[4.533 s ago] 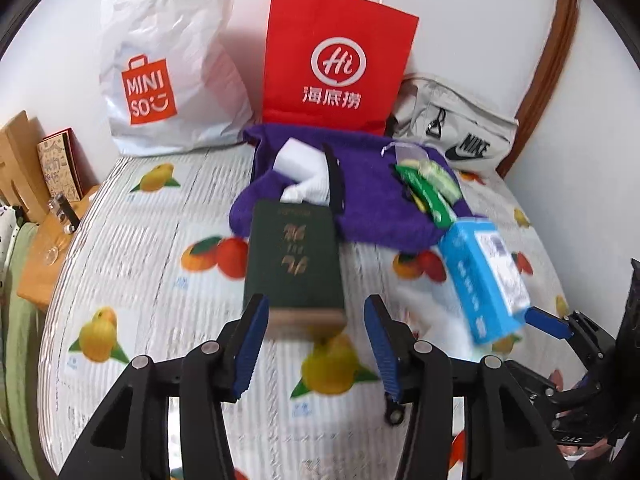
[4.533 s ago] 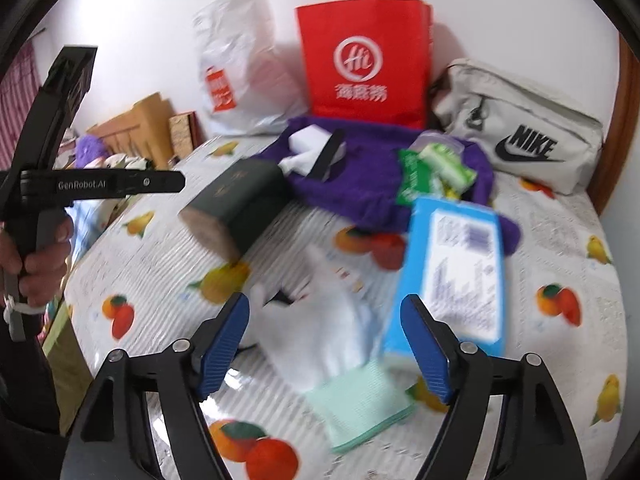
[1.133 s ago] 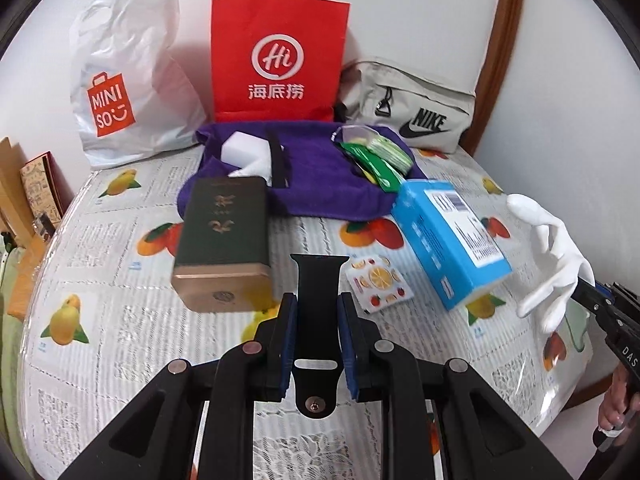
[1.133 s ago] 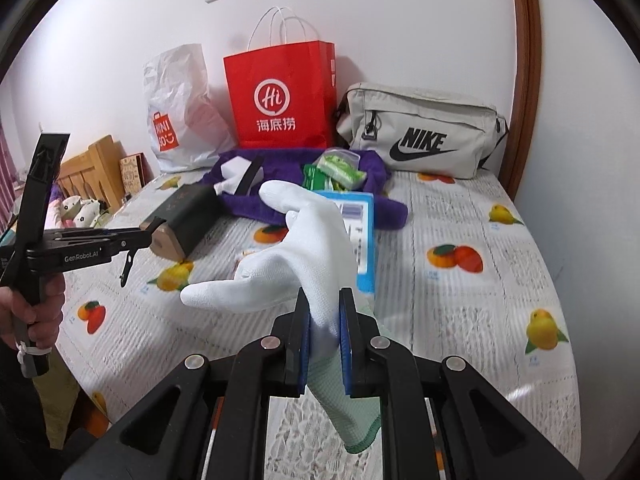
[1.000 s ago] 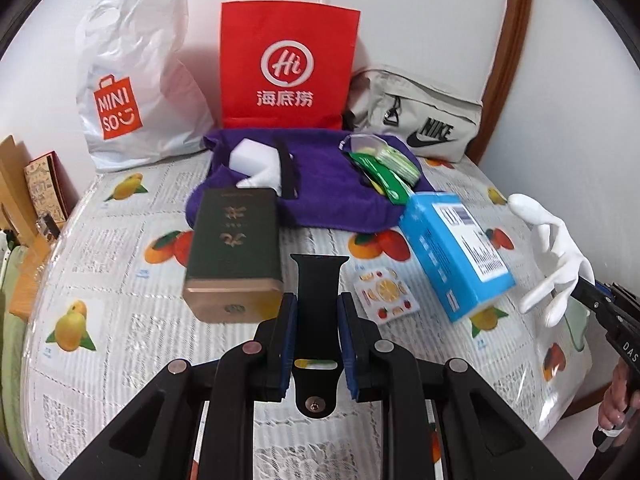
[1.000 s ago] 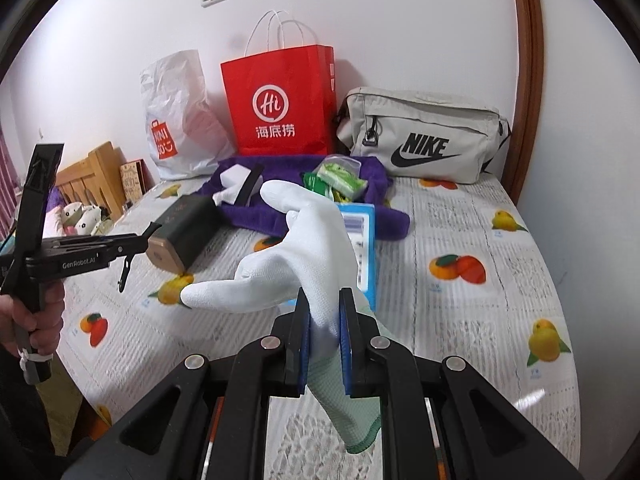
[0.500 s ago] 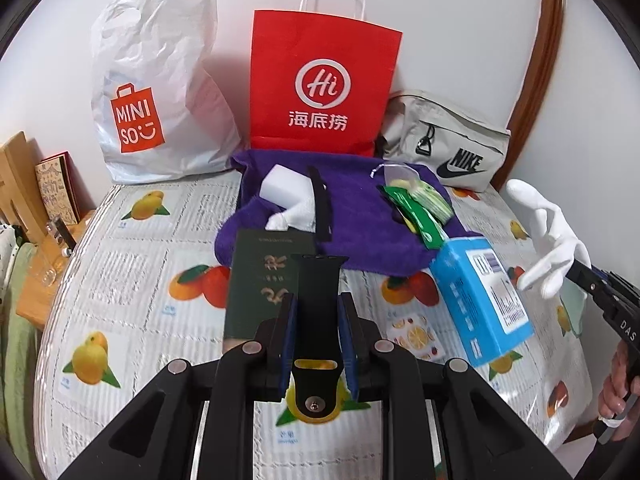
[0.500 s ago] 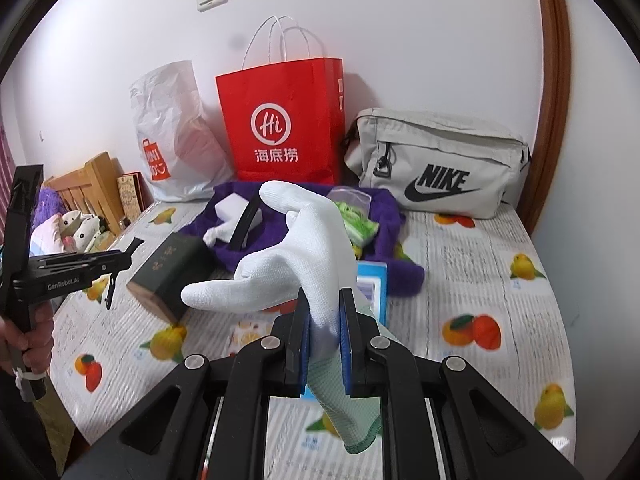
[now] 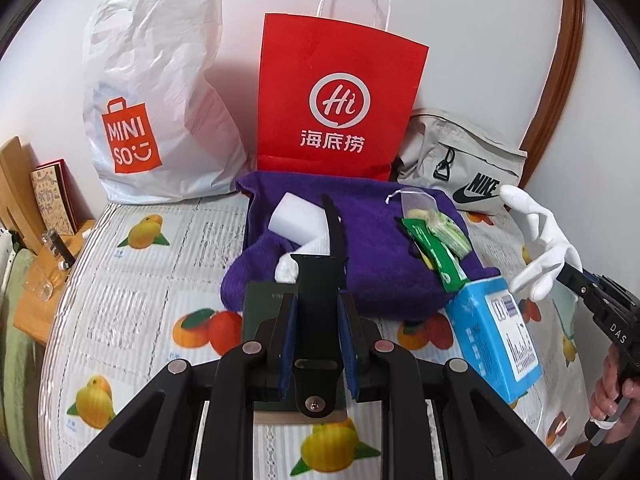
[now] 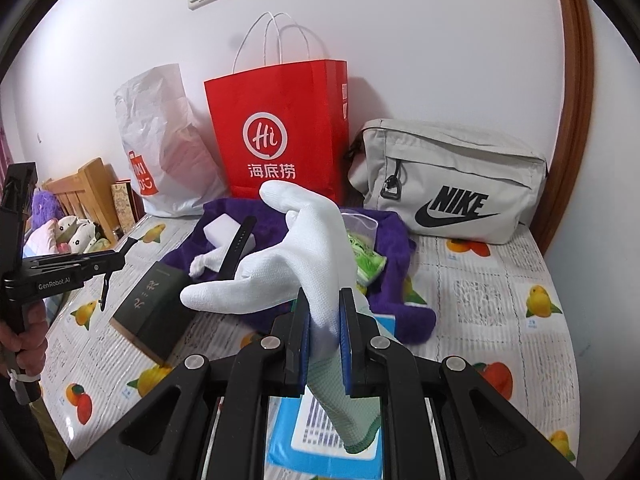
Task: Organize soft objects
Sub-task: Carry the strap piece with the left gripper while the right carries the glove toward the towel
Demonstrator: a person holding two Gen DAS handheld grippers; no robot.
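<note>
My left gripper is shut on a black watch strap and holds it above the table, just short of the purple towel. My right gripper is shut on a white glove with a green cuff, held in the air over the blue box; the glove also shows in the left wrist view. On the towel lie a white sponge, a second black strap, another white glove and green packets.
A dark green box lies in front of the towel. A red paper bag, a white Miniso bag and a grey Nike bag stand at the back against the wall. Wooden furniture is at the left.
Both grippers have moved forward toward the purple towel, each still holding its object. The left one now hangs over the dark green box, and the right one over the blue box.
</note>
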